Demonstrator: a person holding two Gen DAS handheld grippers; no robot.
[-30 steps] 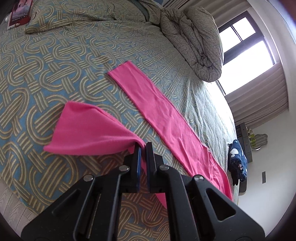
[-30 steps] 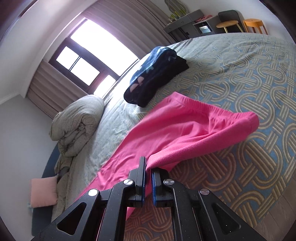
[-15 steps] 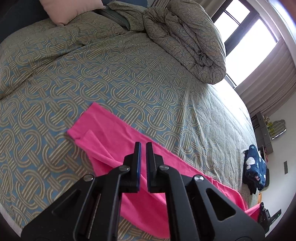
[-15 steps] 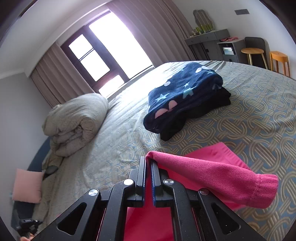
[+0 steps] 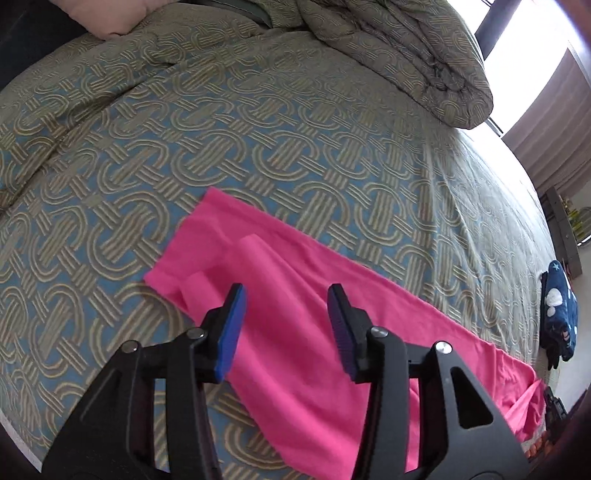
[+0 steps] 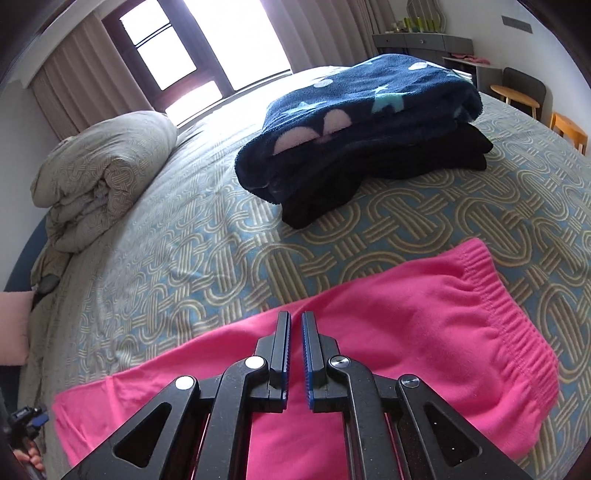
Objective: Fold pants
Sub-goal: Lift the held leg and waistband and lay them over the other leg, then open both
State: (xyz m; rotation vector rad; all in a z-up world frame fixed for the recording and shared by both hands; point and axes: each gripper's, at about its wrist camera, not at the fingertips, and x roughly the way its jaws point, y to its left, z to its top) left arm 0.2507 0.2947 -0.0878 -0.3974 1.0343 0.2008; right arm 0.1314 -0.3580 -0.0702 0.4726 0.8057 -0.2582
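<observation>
Pink pants [image 5: 406,325] lie folded lengthwise on the patterned bedspread [image 5: 258,129], one leg on top of the other, with the cuffs [image 5: 192,254] at the left end. My left gripper [image 5: 285,291] hovers over the leg ends. Its jaws are opening, with cloth under them but none pinched. In the right wrist view the pants [image 6: 424,314] end in an elastic waistband [image 6: 517,332]. My right gripper [image 6: 296,315] sits just above that end. Its jaws are opening to a narrow gap, and nothing is between the pads.
A folded navy star-print blanket [image 6: 362,122] lies on dark clothes beyond the waistband, and shows small in the left wrist view [image 5: 559,299]. A rolled duvet [image 5: 406,55] and a pink pillow [image 5: 110,18] sit at the head of the bed. Chairs [image 6: 517,92] stand by the wall.
Both grippers carried the lifted half of the pants across and laid it on the other leg. The left jaws spread wide and let the cloth go; the right let go of the waistband.
</observation>
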